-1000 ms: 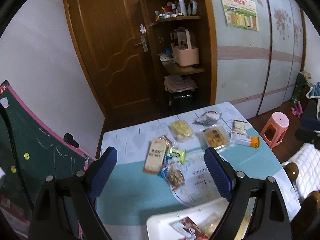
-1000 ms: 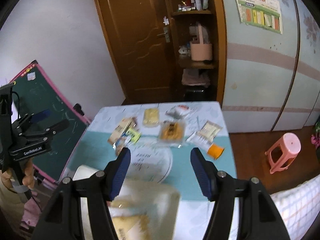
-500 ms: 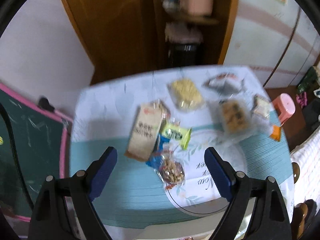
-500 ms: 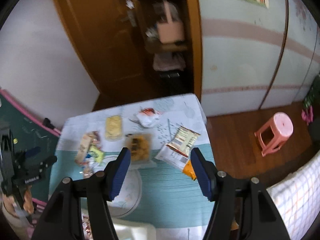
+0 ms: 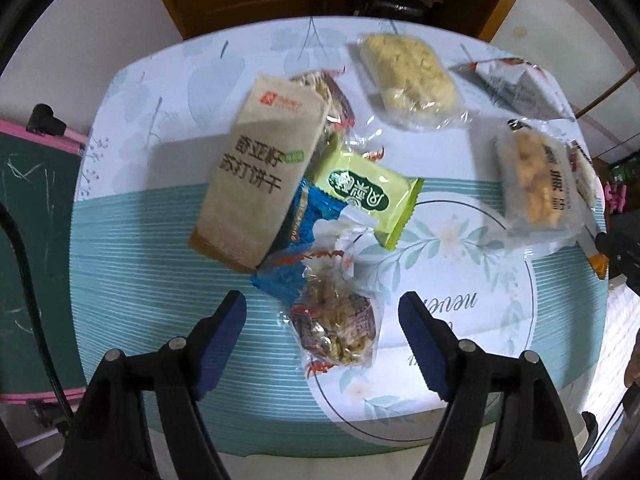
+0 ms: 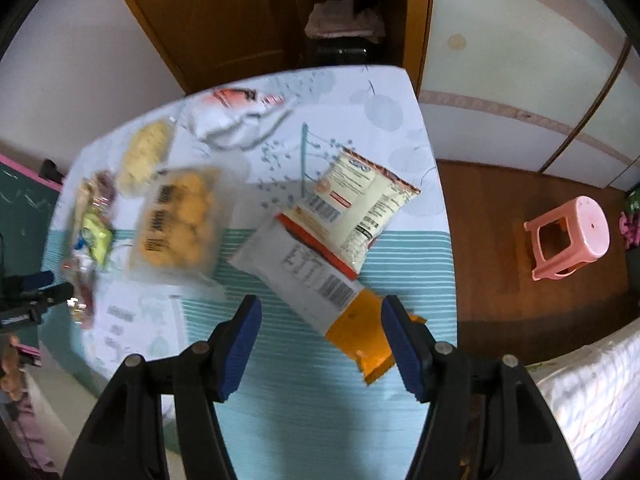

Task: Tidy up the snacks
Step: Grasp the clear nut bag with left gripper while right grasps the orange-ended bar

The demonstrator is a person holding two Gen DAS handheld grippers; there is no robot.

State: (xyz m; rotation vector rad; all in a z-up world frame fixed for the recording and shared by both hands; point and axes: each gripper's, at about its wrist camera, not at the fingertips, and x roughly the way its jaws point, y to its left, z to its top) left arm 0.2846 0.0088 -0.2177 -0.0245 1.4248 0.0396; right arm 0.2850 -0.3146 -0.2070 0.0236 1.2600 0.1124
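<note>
Snacks lie scattered on the table [image 5: 132,280], and both views now sit much closer above them than a second ago, when door, shelves and wall filled the upper half. The white tray seen at the near edge then is out of frame.

The left gripper [image 5: 322,316] points straight down over the nut pack [image 5: 340,328], which lies between its blue pads; the jaws are closing but the pads stand clear of the wrapper. The right gripper [image 6: 320,328] hangs with jaws half wide over the orange end of the white-and-orange pack [image 6: 316,280], nothing pressed.

Bare teal cloth lies left of the nut pack and along the near edge. The right gripper works close to the table's right edge, beyond which are floor and a pink stool [image 6: 568,236].

The nut pack's long axis runs near to far, its far end under the blue wrapper [image 5: 312,216]. The cracker box [image 5: 260,176] runs near-left to far-right, with the green pack [image 5: 364,192] against its right side. The white-and-orange pack runs diagonally, orange end near-right, with the cream bag [image 6: 360,200] overlapping its far end.
</note>
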